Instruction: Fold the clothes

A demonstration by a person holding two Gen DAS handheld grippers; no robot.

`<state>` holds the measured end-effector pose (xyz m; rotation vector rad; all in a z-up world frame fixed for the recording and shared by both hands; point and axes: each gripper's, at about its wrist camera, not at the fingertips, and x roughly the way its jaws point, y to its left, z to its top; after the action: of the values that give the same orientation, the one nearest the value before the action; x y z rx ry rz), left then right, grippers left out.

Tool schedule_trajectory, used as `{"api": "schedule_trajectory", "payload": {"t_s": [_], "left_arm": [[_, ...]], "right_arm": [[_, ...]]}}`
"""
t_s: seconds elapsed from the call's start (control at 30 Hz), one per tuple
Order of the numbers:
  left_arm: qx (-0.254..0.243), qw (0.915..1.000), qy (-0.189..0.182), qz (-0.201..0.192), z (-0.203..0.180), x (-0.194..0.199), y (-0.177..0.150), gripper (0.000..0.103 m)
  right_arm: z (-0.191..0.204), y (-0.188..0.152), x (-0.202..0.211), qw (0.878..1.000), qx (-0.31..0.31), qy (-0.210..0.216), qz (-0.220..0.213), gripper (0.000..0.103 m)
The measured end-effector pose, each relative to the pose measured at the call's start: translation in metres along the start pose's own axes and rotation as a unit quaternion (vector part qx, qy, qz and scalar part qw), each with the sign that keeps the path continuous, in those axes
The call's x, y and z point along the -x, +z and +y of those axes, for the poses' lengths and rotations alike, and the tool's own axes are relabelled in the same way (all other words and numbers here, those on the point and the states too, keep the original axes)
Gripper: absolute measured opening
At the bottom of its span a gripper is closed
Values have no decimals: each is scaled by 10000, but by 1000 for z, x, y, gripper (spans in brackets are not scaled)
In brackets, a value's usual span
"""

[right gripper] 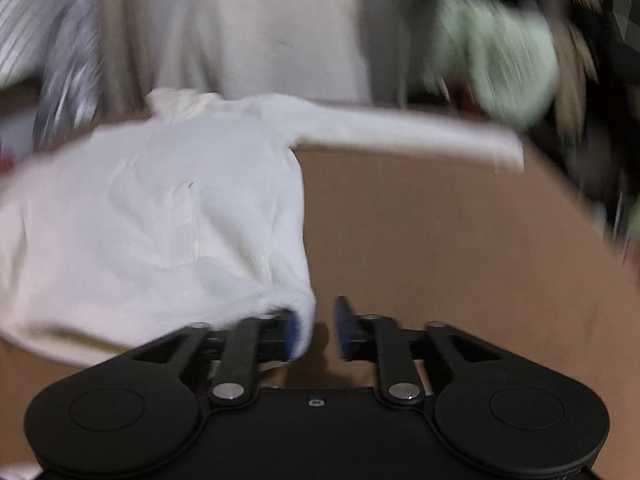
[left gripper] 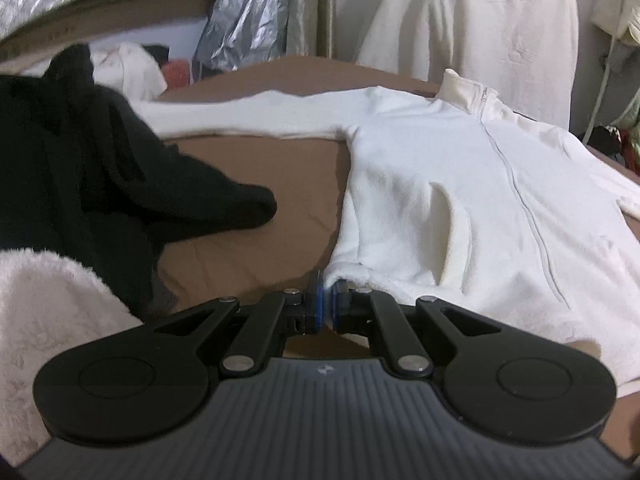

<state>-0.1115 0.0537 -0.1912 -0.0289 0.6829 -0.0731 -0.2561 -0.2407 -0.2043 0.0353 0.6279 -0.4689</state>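
My left gripper (left gripper: 326, 306) is clamped on the hem corner of the white fleece jacket (left gripper: 460, 200); my right gripper (right gripper: 316, 332) stands parted, the other hem corner brushing its left pad but not pinched. The jacket lies front up, spread on the brown sheet (left gripper: 256, 184), sleeves out toward nine and three o'clock. I'd say we're squaring up; next I need a right-side grip. A black garment (left gripper: 100, 168) sits at nine o'clock, a cream coat (left gripper: 472, 24) hangs at twelve.

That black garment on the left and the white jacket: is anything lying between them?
No. In the left wrist view, only bare brown surface lies between the black garment and the white jacket, whose outstretched sleeve borders that gap behind.
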Motion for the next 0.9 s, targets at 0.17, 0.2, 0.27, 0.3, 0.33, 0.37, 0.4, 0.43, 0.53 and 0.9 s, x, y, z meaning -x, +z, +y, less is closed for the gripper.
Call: {"api": "schedule_trajectory", "payload": {"t_s": [0.17, 0.2, 0.27, 0.3, 0.33, 0.37, 0.4, 0.43, 0.53, 0.9], "left_arm": [[62, 10000, -31, 69, 2, -2, 1, 4], [69, 9999, -33, 90, 2, -3, 1, 4], [47, 9999, -24, 118, 2, -3, 2, 4], [37, 9999, -20, 128, 1, -3, 2, 4], [37, 9999, -17, 137, 1, -3, 1, 4], [40, 9999, -17, 146, 1, -3, 1, 4], [51, 9999, -21, 162, 1, -3, 1, 4], [72, 9998, -39, 186, 2, -3, 1, 4], [136, 9995, -108, 260, 4, -5, 1, 4], [164, 9991, -135, 369, 4, -10, 2, 5]], "right_arm": [[21, 8, -4, 9905, 1326, 147, -340, 44], [27, 8, -5, 9850, 1672, 154, -391, 44], [43, 7, -6, 9656, 2556, 42, -472, 47], [52, 7, -6, 9514, 3047, -32, -454, 48], [58, 6, -3, 9387, 3419, -94, -433, 50], [63, 3, 1, 9263, 3745, -132, -400, 53], [67, 0, 3, 9127, 4073, -138, -312, 54], [70, -1, 4, 9014, 4324, -138, -175, 54], [69, 0, 5, 9010, 4329, -208, 202, 49], [84, -15, -6, 8347, 5500, -269, -27, 16]]}}
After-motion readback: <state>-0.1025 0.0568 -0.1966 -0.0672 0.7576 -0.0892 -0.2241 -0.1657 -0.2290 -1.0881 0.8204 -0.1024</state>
